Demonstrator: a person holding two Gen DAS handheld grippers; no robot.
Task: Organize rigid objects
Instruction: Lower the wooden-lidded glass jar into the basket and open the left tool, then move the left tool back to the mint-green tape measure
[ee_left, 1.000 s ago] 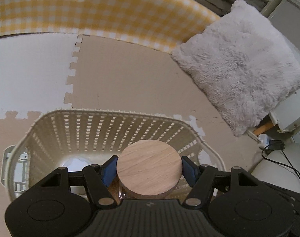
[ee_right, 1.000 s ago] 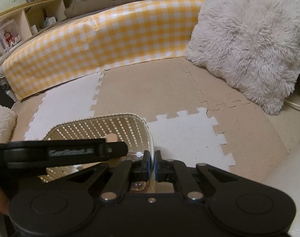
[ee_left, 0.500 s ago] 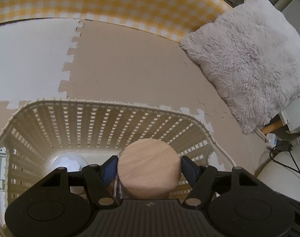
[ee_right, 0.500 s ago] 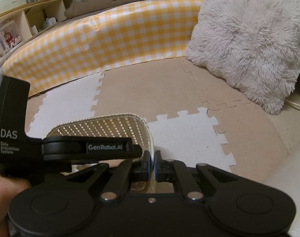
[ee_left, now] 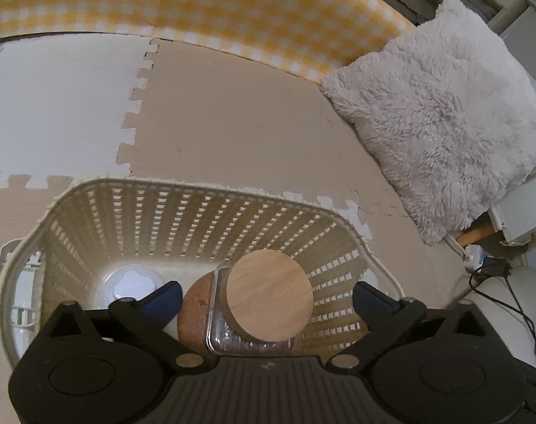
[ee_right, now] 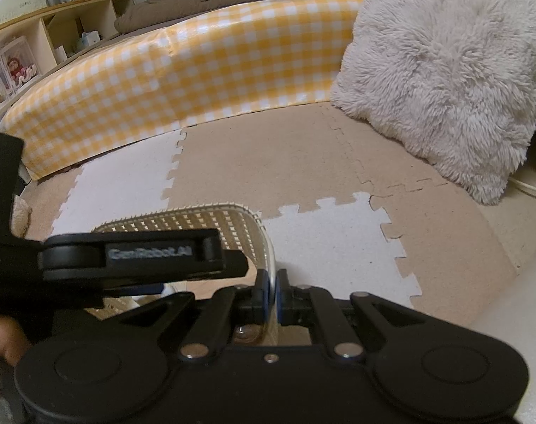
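- Interlocking foam mat in beige and white tiles covers the floor.
- A yellow checked bumper runs along the far side, with a shaggy cushion at the right.
- The cream basket sits near, holding the wooden-lidded jar.
- The left gripper is spread wide around the jar.
- The right gripper pinches the basket's rim.

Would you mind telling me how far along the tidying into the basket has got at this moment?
Done: the clear jar with the round wooden lid sits inside the cream lattice plastic basket, free between the left gripper's open fingers, beside a cork-coloured round piece and a white round lid. In hand: the right gripper is shut on the basket's rim, steadying it. Left: withdrawing the left gripper; no other loose items show.
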